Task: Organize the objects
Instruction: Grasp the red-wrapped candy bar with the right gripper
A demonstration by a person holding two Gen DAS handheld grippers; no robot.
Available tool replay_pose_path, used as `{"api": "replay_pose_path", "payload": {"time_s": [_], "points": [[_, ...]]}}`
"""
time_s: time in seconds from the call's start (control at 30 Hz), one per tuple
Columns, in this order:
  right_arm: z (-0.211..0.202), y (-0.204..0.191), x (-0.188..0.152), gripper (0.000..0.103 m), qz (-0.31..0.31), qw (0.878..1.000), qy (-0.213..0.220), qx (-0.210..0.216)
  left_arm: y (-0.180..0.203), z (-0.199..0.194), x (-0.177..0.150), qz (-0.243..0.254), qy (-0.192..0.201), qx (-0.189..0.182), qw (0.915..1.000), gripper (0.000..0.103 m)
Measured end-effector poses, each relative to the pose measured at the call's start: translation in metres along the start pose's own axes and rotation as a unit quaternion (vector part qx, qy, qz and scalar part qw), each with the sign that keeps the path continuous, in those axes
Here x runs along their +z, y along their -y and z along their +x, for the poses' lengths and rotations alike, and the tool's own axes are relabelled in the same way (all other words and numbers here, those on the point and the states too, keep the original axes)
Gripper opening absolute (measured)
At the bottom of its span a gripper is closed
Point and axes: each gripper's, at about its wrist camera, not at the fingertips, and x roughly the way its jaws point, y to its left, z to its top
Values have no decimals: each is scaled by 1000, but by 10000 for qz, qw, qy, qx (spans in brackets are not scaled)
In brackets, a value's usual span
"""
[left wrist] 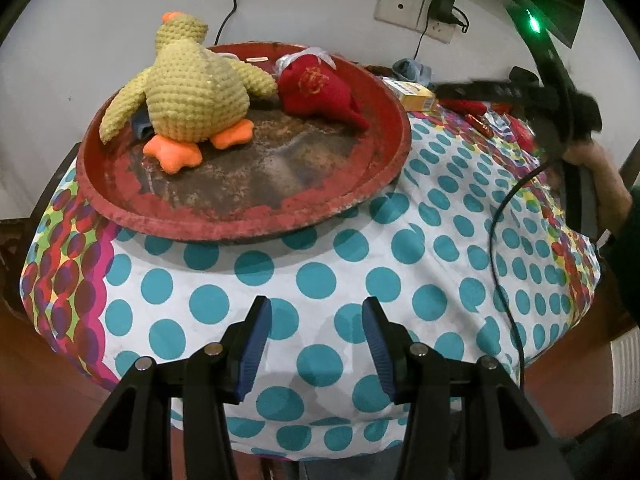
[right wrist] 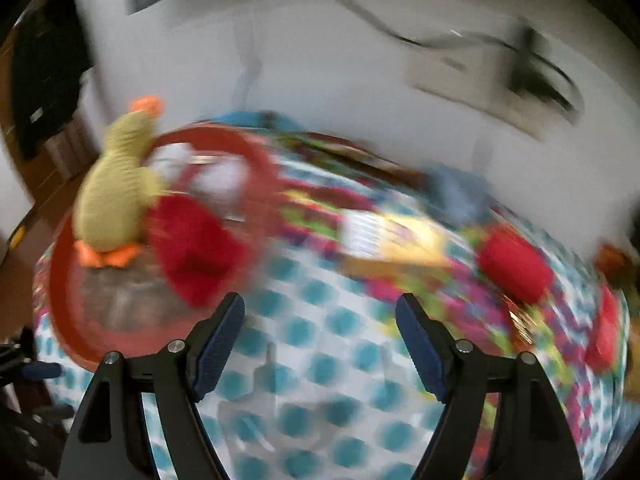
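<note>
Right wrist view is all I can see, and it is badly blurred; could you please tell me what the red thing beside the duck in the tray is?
Observer: It is a red fabric pouch with gold embroidery, lying in the red tray against one wing of the knitted duck.
Operator: Thank you. Is the left gripper holding anything?
Observer: No. The left gripper is open and empty, over the dotted cloth in front of the tray.
Operator: And the blurred yellow thing past the tray?
Observer: A small yellow box, lying on the cloth beside the tray's far right rim.
</note>
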Motion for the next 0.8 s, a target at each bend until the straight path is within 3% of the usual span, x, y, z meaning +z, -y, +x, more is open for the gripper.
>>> {"api": "replay_pose_path", "payload": {"time_s": [0.17,0.3,0.5,0.57,0.7,0.8], "points": [[-2,97,-40,76,887,9940,-3,-635,-1,4,-2,27,-57,40,10000,48],[9,140,-52,76,1103,9898,-79,-902,1,7,-2,147,-25,70,9999,48],[29,159,-54,73,1151,9891,-208,-890,3,9,-3,202,-1,1,9998,48],[38,160,-52,62,1116,9891,-297,-909,5,9,-4,308,3,49,9995,48],[44,159,-49,57,1047,9904,-267,-863,10,9,-4,421,84,111,9990,48],[49,161,-47,46,1005,9912,-248,-821,11,10,-5,410,97,34,9991,48]]}}
